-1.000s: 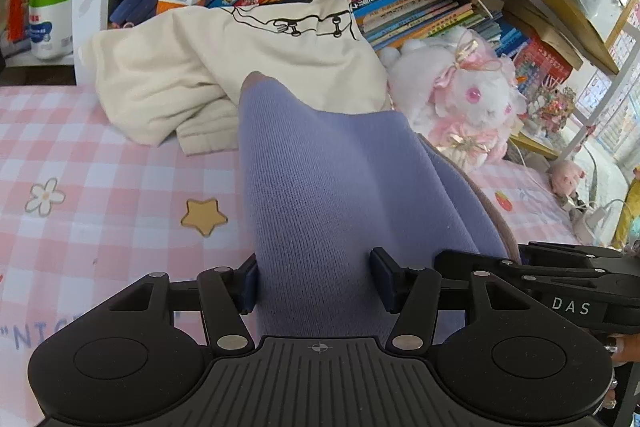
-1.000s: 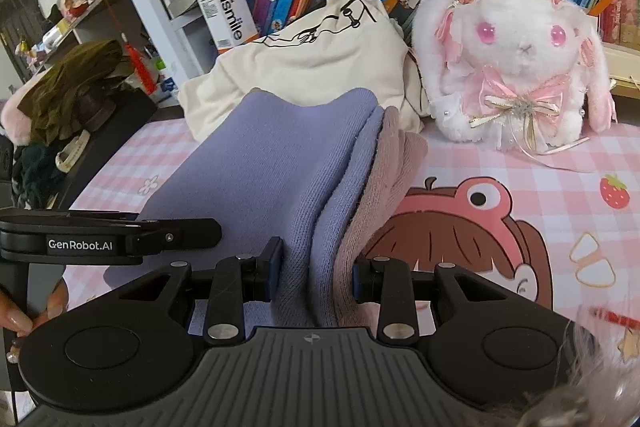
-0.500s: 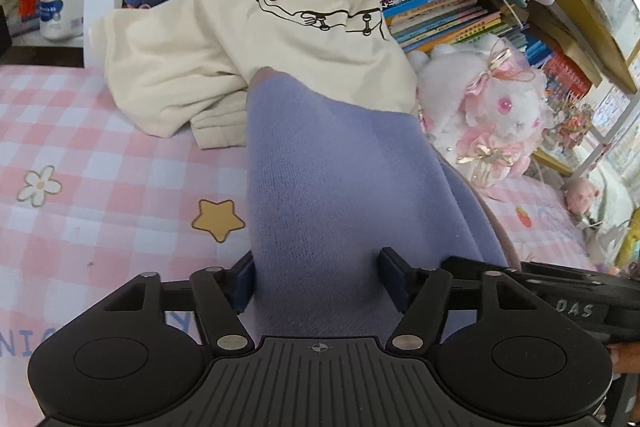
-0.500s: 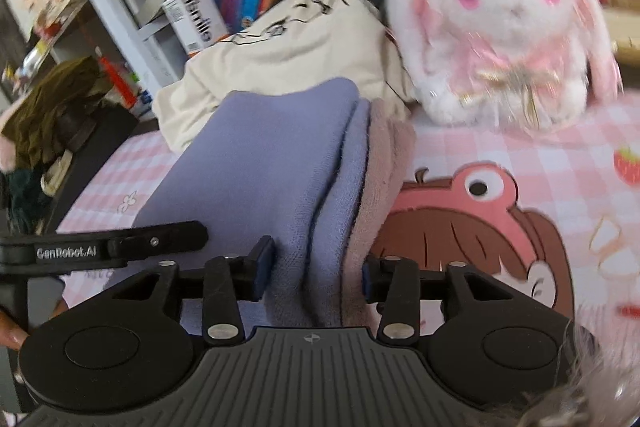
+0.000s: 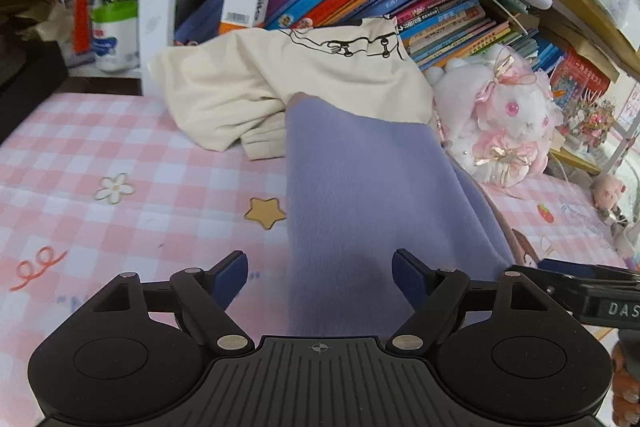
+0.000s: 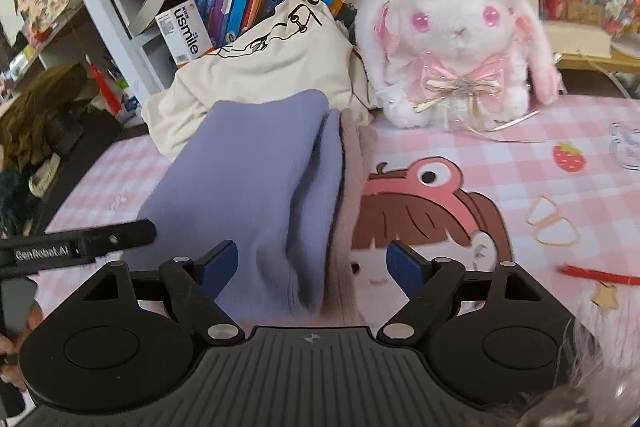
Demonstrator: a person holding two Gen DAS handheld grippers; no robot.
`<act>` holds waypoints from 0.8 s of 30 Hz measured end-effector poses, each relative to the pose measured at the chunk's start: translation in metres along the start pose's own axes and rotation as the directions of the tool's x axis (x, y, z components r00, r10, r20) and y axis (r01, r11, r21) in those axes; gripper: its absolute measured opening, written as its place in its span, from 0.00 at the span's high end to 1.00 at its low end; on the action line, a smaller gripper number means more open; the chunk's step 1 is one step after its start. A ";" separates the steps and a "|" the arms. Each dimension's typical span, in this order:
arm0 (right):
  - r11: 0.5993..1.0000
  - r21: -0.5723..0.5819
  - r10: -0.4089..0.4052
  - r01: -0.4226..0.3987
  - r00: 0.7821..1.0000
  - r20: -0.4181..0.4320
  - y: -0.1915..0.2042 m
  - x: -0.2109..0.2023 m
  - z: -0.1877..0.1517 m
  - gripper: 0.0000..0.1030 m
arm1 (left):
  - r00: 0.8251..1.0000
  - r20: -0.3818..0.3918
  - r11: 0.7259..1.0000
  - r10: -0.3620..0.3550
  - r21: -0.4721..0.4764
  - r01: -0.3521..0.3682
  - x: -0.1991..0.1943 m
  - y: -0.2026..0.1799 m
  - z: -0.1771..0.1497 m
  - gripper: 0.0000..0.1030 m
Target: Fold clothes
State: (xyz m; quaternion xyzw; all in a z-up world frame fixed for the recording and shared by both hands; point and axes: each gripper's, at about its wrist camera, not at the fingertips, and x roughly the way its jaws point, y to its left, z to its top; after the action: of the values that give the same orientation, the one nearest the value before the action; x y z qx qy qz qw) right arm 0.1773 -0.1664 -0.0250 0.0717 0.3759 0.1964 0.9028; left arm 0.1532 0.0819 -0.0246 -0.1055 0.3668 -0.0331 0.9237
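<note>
Lavender garment lies folded lengthwise on the pink checked counter, its far end against a cream garment, a white plush rabbit just right of that. Left gripper has just been opening its jaws, which now stand clear of the cloth between them; right gripper likewise, over the folded edge. Judged step: letting go after a fold. Next calls for backing off, then regripping an end for the cross fold
</note>
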 end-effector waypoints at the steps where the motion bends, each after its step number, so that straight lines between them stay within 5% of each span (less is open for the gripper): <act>1: 1.000 -0.005 -0.006 0.006 1.000 0.006 0.001 -0.005 -0.004 0.19 | 1.000 0.002 1.000 0.013 0.007 -0.013 -0.004 -0.002 -0.003 0.20; 19: 0.973 -0.066 -0.218 0.221 0.975 0.040 0.022 -0.089 -0.094 0.12 | 0.979 0.064 0.958 0.194 0.204 -0.203 -0.076 -0.052 -0.079 0.07; 24: 0.965 -0.058 -0.254 0.256 0.967 0.035 0.027 -0.099 -0.109 0.12 | 0.976 0.042 0.961 0.213 0.169 -0.217 -0.086 -0.055 -0.095 0.06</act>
State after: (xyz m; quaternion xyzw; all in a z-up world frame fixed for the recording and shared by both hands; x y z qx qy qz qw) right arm 0.0290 -0.1844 -0.0304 -0.0027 0.3635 0.0892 0.9273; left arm 0.0263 0.0242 -0.0227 0.0152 0.3610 0.0369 0.9317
